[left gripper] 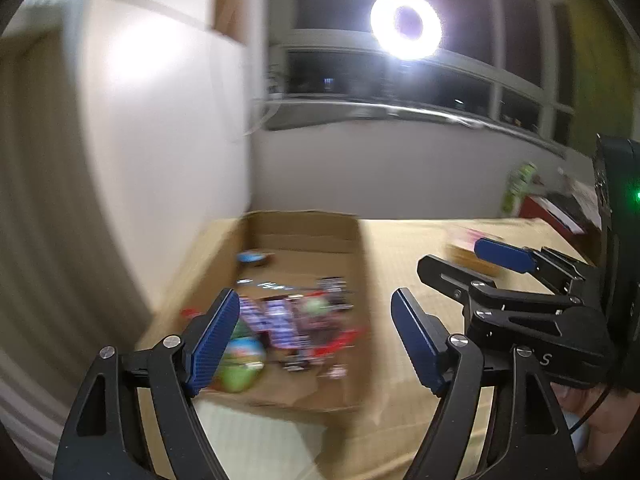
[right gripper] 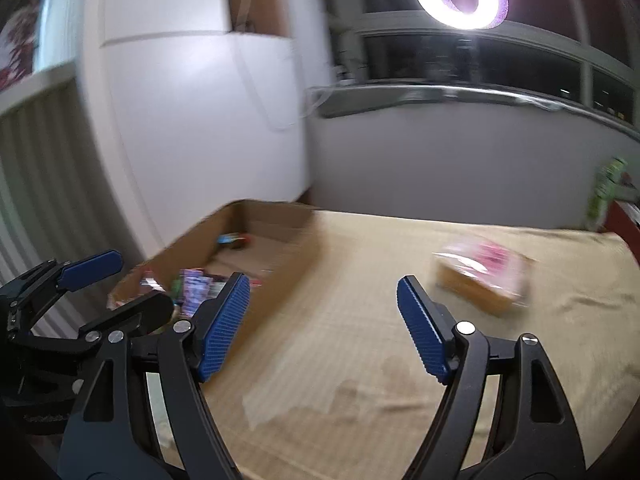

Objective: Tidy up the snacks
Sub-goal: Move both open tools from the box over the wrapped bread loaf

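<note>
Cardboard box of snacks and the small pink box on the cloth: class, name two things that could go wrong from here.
1. Both views are blurred, so either open gripper, left or right, might clip the cardboard box wall.
2. The pink box lies apart, tilted on wrinkled cloth; it could slide when gripped.

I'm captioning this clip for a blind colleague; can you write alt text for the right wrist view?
The open, empty right gripper hovers over a tan cloth-covered table, with a small box of pink packets ahead. At left, an open cardboard box holds blurred snack packets, beside the left gripper.
</note>
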Action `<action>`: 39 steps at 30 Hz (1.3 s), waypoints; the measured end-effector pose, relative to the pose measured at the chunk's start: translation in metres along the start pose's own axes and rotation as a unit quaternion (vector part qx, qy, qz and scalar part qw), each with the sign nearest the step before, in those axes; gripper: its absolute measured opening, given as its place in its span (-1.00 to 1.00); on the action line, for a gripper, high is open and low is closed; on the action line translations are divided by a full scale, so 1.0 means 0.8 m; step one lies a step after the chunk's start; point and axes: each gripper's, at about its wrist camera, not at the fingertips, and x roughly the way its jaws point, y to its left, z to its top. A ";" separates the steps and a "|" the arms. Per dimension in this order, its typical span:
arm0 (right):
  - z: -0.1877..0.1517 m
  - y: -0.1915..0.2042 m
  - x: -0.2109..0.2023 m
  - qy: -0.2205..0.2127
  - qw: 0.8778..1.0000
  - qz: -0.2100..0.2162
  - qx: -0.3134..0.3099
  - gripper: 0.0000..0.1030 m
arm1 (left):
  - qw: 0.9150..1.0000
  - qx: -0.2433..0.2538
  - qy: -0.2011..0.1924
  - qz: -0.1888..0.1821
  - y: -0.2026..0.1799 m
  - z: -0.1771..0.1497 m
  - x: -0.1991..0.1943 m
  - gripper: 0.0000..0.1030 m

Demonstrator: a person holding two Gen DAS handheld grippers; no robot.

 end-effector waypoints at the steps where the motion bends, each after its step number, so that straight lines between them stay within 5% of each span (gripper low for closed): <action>1: -0.002 -0.015 -0.007 -0.002 1.000 -0.007 0.008 0.53 | 1.000 0.009 -0.001 -0.006 -0.016 0.001 0.000 0.52; 8: -0.032 -0.131 -0.082 -0.019 0.994 -0.084 0.073 0.57 | 0.995 0.076 -0.016 -0.064 -0.133 0.007 -0.007 0.52; 13: -0.039 -0.145 -0.107 -0.027 0.992 -0.089 0.082 0.59 | 0.991 0.105 -0.020 -0.084 -0.176 0.007 -0.016 0.52; 27: -0.037 -0.130 -0.102 -0.025 0.994 -0.083 0.069 0.59 | 0.991 0.109 -0.023 -0.079 -0.175 0.004 -0.028 0.52; 39: -0.029 -0.187 0.003 0.040 0.991 -0.102 0.073 0.59 | 0.991 0.086 0.036 -0.093 -0.174 0.009 0.082 0.52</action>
